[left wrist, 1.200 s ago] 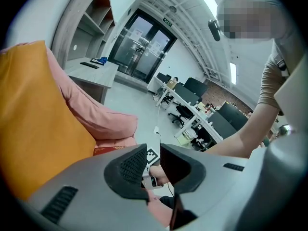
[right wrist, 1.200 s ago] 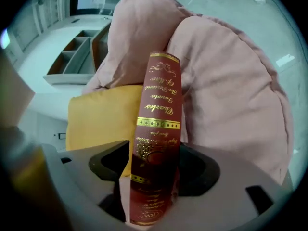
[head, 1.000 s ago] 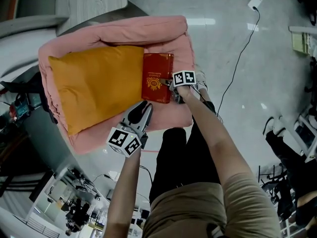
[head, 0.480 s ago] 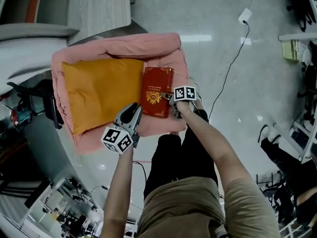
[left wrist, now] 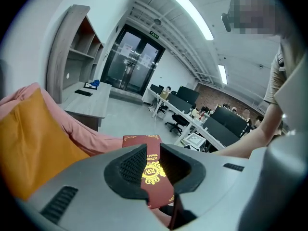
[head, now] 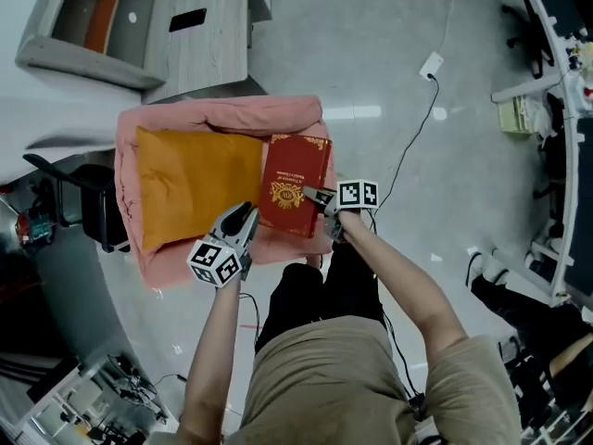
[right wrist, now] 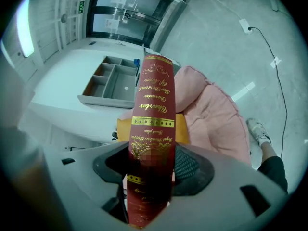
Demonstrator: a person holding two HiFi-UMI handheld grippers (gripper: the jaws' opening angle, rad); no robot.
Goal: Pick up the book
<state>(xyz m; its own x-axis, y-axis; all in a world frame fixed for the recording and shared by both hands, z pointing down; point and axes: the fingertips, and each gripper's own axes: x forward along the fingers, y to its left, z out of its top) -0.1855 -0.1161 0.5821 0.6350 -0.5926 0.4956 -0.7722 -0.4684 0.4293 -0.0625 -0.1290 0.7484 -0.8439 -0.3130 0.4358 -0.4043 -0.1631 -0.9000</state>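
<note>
A dark red book (head: 295, 182) with gold lettering hangs lifted above the pink cushion (head: 222, 117), tilted. My right gripper (head: 317, 197) is shut on its near edge. In the right gripper view the book's spine (right wrist: 153, 105) stands upright between the jaws of the right gripper (right wrist: 151, 165), which closed further on it within the last second. My left gripper (head: 245, 213) hovers to the book's left, over the cushion's front edge. In the left gripper view, the left gripper (left wrist: 154, 161) stands open and holds nothing; the book (left wrist: 155, 173) shows beyond the gap.
An orange pillow (head: 193, 184) fills the left of the pink cushion. A grey desk with a shelf unit (head: 206, 28) stands behind it. A black chair (head: 88, 202) is at the left. A cable (head: 408, 142) runs across the shiny floor at the right.
Both grippers have risen. The book has come up off the pink cushion in the right gripper. The cushion and floor now look smaller and farther below.
</note>
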